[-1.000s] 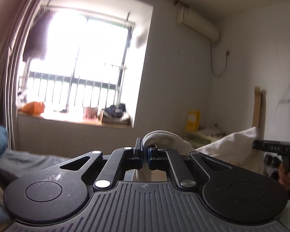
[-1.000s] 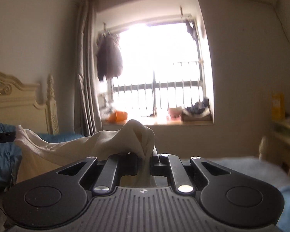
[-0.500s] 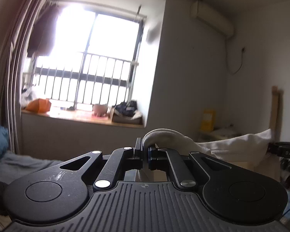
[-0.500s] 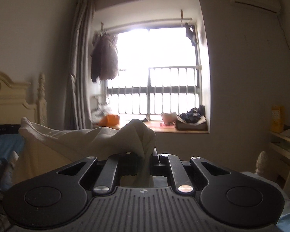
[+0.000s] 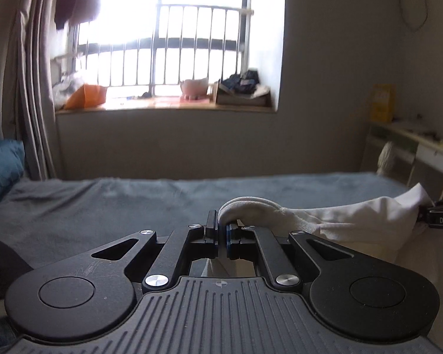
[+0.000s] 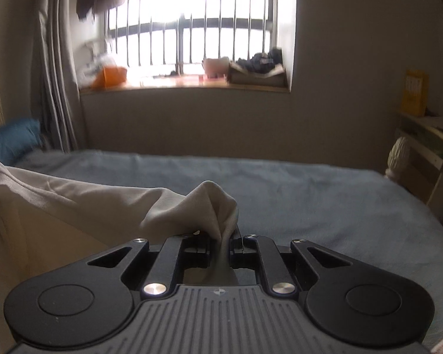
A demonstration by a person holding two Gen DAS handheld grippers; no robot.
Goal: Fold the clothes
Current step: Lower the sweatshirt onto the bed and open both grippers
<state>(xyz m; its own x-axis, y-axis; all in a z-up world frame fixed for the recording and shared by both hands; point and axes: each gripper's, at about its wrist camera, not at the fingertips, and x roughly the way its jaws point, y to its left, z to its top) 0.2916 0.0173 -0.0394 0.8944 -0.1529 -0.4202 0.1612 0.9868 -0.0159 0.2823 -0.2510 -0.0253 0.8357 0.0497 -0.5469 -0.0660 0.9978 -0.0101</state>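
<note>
Both claws are clamped on one cream garment: the left gripper has its jaws pressed almost together on a rolled hem, and the right gripper pinches a peaked bunch of the same cloth (its jaws kept slightly apart by the thickness). Between them the cloth stretches taut from one claw to the other, held just above the grey-blue bed that spreads out ahead of both, toward the barred window.

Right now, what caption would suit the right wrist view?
Right gripper shut on a white garment, held above a blue-grey bed facing the window.
</note>
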